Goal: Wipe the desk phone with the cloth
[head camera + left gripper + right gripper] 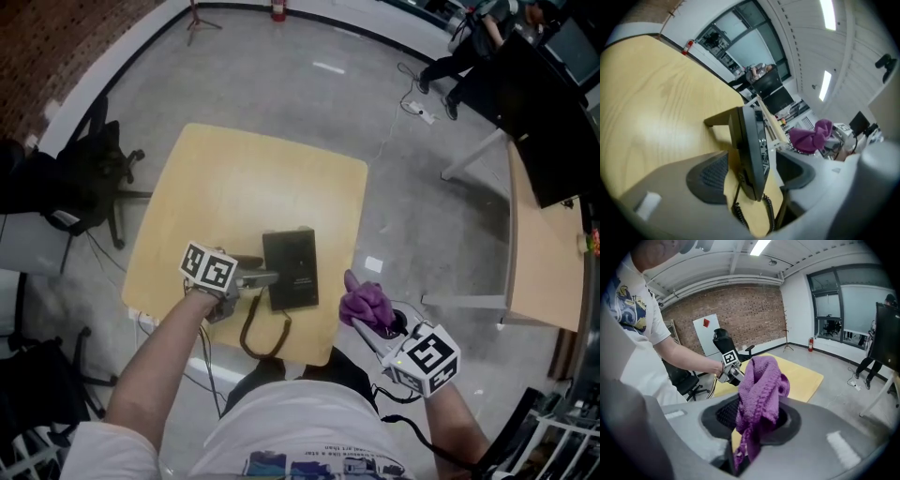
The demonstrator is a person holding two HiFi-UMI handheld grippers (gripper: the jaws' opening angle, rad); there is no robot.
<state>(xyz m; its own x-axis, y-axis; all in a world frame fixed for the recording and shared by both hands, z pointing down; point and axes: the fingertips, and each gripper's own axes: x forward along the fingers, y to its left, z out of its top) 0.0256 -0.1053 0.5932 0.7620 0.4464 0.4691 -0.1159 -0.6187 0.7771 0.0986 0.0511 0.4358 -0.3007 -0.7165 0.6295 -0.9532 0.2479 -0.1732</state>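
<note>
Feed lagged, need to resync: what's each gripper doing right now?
Left gripper: open, phone between its jaws.
Right gripper: closed on the cloth.

Bright ceiling light, fisheye-warped edges

No words or numbers legible, black-and-white square code patterns on the white marker cube at near left (208, 269) and its twin at near right (431, 356), red diamond on far white board (705, 326), white T-shirt (309, 436) print too blurred to read.
</note>
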